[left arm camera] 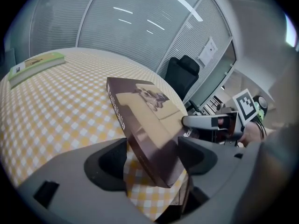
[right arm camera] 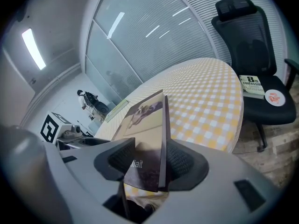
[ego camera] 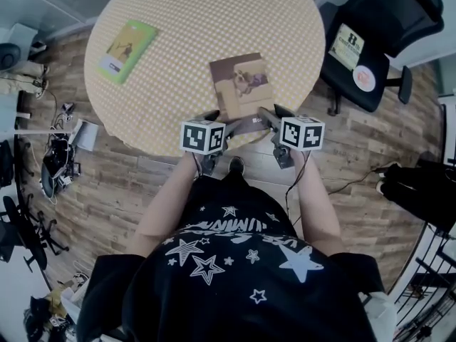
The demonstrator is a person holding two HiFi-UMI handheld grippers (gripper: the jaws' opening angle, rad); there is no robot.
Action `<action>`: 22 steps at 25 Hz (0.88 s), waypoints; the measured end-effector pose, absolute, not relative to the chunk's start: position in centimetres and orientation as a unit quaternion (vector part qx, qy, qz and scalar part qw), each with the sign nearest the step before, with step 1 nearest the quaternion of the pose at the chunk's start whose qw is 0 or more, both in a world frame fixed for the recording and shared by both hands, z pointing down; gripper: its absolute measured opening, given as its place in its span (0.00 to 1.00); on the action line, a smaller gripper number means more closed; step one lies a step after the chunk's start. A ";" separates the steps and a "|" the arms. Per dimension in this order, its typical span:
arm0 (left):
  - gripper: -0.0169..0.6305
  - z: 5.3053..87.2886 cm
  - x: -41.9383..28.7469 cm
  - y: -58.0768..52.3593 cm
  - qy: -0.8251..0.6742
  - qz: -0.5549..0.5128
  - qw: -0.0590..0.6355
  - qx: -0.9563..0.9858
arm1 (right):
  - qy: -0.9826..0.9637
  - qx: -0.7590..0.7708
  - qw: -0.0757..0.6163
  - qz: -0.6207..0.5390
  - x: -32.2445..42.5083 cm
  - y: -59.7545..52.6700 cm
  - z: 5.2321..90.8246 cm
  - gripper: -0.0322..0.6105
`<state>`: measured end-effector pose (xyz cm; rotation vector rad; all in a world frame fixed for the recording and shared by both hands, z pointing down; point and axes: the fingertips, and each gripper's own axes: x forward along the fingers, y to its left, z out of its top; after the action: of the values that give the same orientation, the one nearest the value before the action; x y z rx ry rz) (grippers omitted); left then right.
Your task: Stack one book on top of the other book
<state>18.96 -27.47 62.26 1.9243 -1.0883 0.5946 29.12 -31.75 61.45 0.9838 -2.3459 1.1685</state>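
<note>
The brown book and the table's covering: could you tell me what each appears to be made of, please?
Brown book: apparently paper under a thin card cover, with a slight sheen on the printed face. Table covering: probably cloth or vinyl, matte; its yellow-and-white check lies flat, texture unclear.

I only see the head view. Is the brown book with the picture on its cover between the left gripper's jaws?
Observer: Yes. In the left gripper view, a near corner of the brown picture-cover book sits between the jaws of the left gripper, which stand apart.
Child: And the right one?
Observer: The right gripper is open too, with the book's other near corner between its jaws.
</note>
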 end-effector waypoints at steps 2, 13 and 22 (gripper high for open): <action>0.56 62.3 19.1 -27.5 -0.433 0.235 0.416 0.765 | -0.825 0.345 0.165 0.416 29.1 -31.7 61.5 0.37; 0.52 61.5 18.9 -26.9 -0.435 0.223 0.422 0.764 | -0.830 0.352 0.163 0.402 28.9 -31.2 60.6 0.36; 0.52 56.5 14.1 -26.7 -0.470 0.186 0.371 0.779 | -0.860 0.328 0.145 0.364 23.9 -31.0 56.1 0.36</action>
<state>14.06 -26.70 56.52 1.9977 -1.2040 0.4777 23.90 -30.97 56.06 0.9437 -2.4774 1.0488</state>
